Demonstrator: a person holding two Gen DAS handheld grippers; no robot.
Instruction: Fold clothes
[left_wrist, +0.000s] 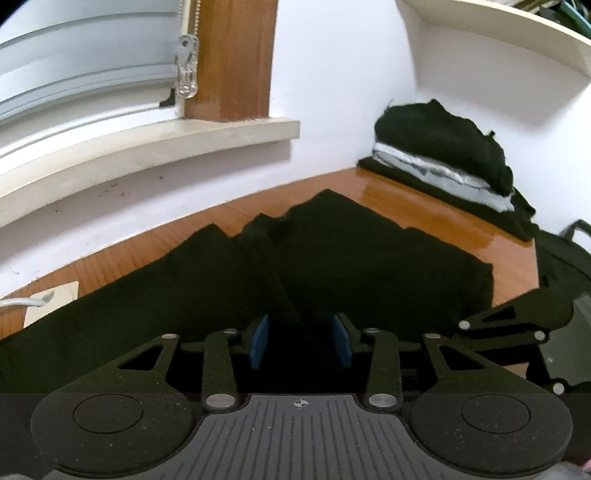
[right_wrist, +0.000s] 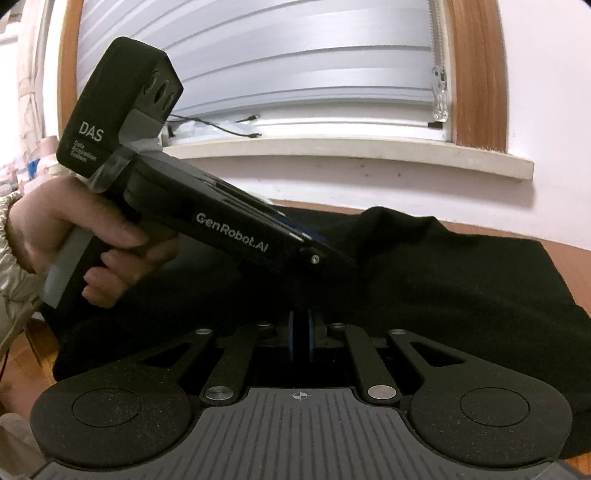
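Observation:
A black garment (left_wrist: 332, 258) lies rumpled across the wooden table (left_wrist: 424, 206); it also fills the right wrist view (right_wrist: 443, 280). My left gripper (left_wrist: 301, 341) is open, its blue pads (left_wrist: 258, 343) spread over the near edge of the garment. In the right wrist view the left gripper's body (right_wrist: 221, 221) reaches down onto the cloth, held by a hand. My right gripper (right_wrist: 301, 338) is shut, its blue pads (right_wrist: 291, 338) pinched on a fold of the black garment. The right gripper's linkage shows at the right of the left wrist view (left_wrist: 517, 321).
A stack of folded clothes (left_wrist: 443, 155), black and light grey, sits at the table's far right corner. A white wall, window sill (left_wrist: 147, 147) and blinds (right_wrist: 295, 66) stand behind the table. A white cable and card (left_wrist: 48, 299) lie at the left.

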